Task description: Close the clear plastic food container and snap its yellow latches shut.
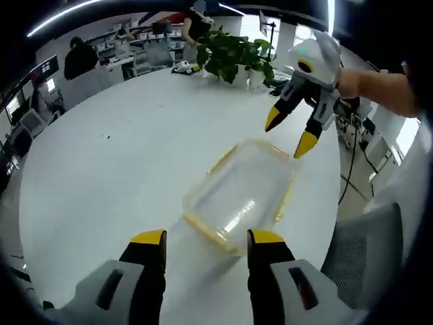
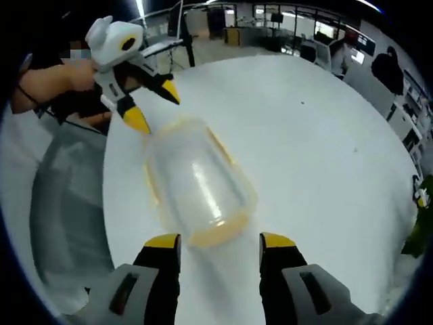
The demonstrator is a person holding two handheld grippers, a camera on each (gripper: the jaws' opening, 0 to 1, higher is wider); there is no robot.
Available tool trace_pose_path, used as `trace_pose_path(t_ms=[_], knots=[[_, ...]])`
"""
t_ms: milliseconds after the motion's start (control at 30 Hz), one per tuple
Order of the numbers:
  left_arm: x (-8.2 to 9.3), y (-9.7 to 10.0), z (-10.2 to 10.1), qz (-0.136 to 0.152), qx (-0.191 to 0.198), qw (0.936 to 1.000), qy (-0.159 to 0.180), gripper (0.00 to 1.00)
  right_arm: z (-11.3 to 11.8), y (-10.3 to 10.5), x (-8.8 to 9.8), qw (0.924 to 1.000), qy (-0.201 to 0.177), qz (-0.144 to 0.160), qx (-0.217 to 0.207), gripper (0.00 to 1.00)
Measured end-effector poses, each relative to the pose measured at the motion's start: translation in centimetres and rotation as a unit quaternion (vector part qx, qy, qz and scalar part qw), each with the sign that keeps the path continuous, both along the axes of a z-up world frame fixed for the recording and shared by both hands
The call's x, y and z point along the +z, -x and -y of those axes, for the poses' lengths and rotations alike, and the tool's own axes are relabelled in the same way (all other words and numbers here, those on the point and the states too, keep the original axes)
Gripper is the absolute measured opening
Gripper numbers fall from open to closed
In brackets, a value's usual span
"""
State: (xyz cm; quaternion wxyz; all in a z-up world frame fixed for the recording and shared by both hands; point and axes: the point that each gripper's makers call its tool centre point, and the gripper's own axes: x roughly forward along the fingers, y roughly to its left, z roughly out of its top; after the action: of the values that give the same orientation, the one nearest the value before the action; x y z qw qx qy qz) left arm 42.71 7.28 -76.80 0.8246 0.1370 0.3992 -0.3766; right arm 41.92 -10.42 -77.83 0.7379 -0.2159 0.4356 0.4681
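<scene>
A clear plastic container [image 1: 240, 193] with a yellow rim and yellow latches lies on the white round table [image 1: 122, 149], near its edge. My left gripper [image 1: 207, 238] is open just short of the container's near end, touching nothing. At the far end my right gripper [image 1: 289, 132] hovers open above the table. In the right gripper view the same container [image 2: 199, 183] lies lengthwise ahead of my right gripper [image 2: 220, 242], whose jaws are spread at its near end. Beyond it the left gripper [image 2: 154, 107] stands open. I cannot tell whether the latches are snapped.
A potted green plant [image 1: 233, 54] stands at the table's far side. A grey chair [image 1: 365, 250] sits by the table edge close to the container, also the chair [image 2: 67, 196]. Desks, monitors and people fill the room behind. The table [image 2: 325, 135] stretches wide beyond the container.
</scene>
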Motion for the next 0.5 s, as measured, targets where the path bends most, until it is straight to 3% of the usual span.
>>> trace_pose_path(t_ms=[167, 300, 500], knots=[[-0.2, -0.3, -0.6, -0.025, 0.062, 0.9977, 0.011, 0.46, -0.4, 0.0, 0.1, 0.9994, -0.015, -0.017, -0.026, 0.43], [-0.7, -0.1, -0.9, -0.043, 0.078, 0.996, 0.006, 0.44, -0.4, -0.2, -0.1, 0.9985, -0.013, -0.024, -0.047, 0.43], [-1.4, 0.2, -1.3, -0.089, 0.143, 0.9855, 0.018, 0.42, -0.5, -0.2, -0.5, 0.9949, -0.015, -0.045, -0.089, 0.42]])
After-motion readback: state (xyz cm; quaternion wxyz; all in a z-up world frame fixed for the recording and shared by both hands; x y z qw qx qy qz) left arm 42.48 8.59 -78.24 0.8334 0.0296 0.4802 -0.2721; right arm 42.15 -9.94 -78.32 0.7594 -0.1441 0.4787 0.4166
